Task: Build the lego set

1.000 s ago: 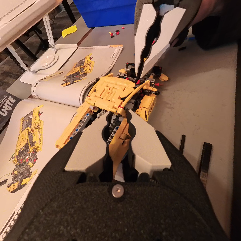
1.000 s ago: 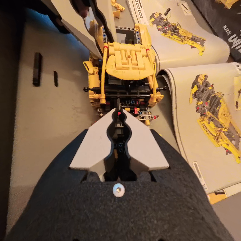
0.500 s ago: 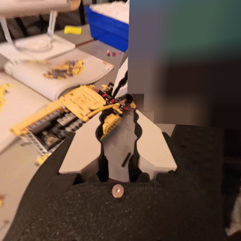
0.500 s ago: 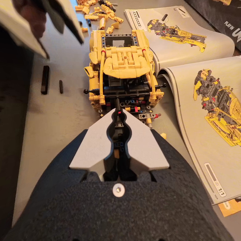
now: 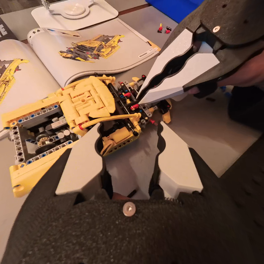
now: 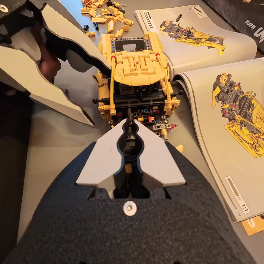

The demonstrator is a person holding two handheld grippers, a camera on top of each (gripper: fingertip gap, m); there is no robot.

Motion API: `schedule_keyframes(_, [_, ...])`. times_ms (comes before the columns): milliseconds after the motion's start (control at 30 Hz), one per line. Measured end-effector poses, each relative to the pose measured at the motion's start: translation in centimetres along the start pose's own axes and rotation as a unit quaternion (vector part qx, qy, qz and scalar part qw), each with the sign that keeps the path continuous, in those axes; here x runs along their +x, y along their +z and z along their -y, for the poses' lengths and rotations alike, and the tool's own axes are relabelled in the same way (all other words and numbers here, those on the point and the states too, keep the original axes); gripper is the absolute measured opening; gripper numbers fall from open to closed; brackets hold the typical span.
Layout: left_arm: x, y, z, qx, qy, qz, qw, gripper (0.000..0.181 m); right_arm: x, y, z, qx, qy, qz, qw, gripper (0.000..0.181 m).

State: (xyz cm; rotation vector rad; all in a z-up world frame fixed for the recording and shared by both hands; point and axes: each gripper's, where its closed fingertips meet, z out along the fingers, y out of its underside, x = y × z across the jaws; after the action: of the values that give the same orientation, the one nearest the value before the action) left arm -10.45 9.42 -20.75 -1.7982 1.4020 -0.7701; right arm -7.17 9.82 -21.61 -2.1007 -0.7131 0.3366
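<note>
The yellow and black Lego vehicle model [image 5: 85,102] lies on the grey table; it also shows in the right wrist view [image 6: 137,71]. My right gripper [image 6: 130,121] is shut on the thin black part at the model's front end. In the left wrist view it [image 5: 139,100] comes in from the upper right, tips pressed to that end. My left gripper [image 5: 130,125] is open wide and empty, with one finger over the model's yellow side panel. In the right wrist view it [image 6: 99,95] straddles the model's left side.
The open instruction booklet [image 5: 92,57] lies against the model's far side [image 6: 214,114]. Loose yellow pieces [image 6: 108,15] lie beyond the model. Small red and black parts [image 5: 164,29], a white stand base [image 5: 74,12] and a blue bin [image 5: 171,8] are at the back. A black pin [image 6: 66,92] lies at left. The grippers' ends are close to 4 cm from one another.
My left gripper has let go of the model's side, opened wide and swung round toward its front corner. My right gripper has stayed shut on the front end.
</note>
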Motion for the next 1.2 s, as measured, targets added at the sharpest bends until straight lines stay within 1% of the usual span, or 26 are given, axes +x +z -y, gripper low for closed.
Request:
schedule_keyframes(100, [0.0,0.1,-0.1,-0.006,0.016,0.019,1.0,0.076,0.1,-0.1,0.0,0.001,0.002,0.0,1.0,0.003])
schedule_keyframes(200, [0.5,-0.2,0.3,0.007,0.033,0.035,0.999,0.076,0.1,0.0,0.0,0.003,0.005,0.002,1.0,0.003])
schedule_keyframes(300, [1.1,0.8,-0.5,-0.019,0.009,0.012,1.0,0.077,0.1,0.0,0.0,0.003,0.005,0.002,1.0,0.003])
schedule_keyframes(367, [1.0,1.0,-0.5,-0.02,-0.009,0.009,1.0,0.077,0.1,0.0,0.0,0.003,0.004,0.001,1.0,0.003])
schedule_keyframes(500, [1.1,1.6,-0.2,-0.025,-0.015,0.006,1.0,0.078,0.0,0.0,0.0,0.003,0.004,0.002,1.0,0.003])
schedule_keyframes(633, [1.1,2.2,-0.3,-0.035,0.011,0.017,0.999,0.078,0.3,-0.1,-0.1,0.002,-0.001,-0.007,1.0,0.003])
schedule_keyframes(867, [1.5,2.4,-0.9,-0.044,0.087,0.015,0.995,0.079,0.6,-0.1,0.1,0.006,-0.02,-0.011,1.0,0.002])
schedule_keyframes(967, [1.5,2.3,-0.9,-0.043,0.091,0.006,0.995,0.078,0.6,-0.1,0.1,0.009,-0.009,0.003,1.0,0.002])
schedule_keyframes(1200, [1.0,2.2,-0.9,-0.04,0.101,0.012,0.994,0.066,0.4,0.1,0.1,0.008,-0.011,0.01,1.0,0.002])
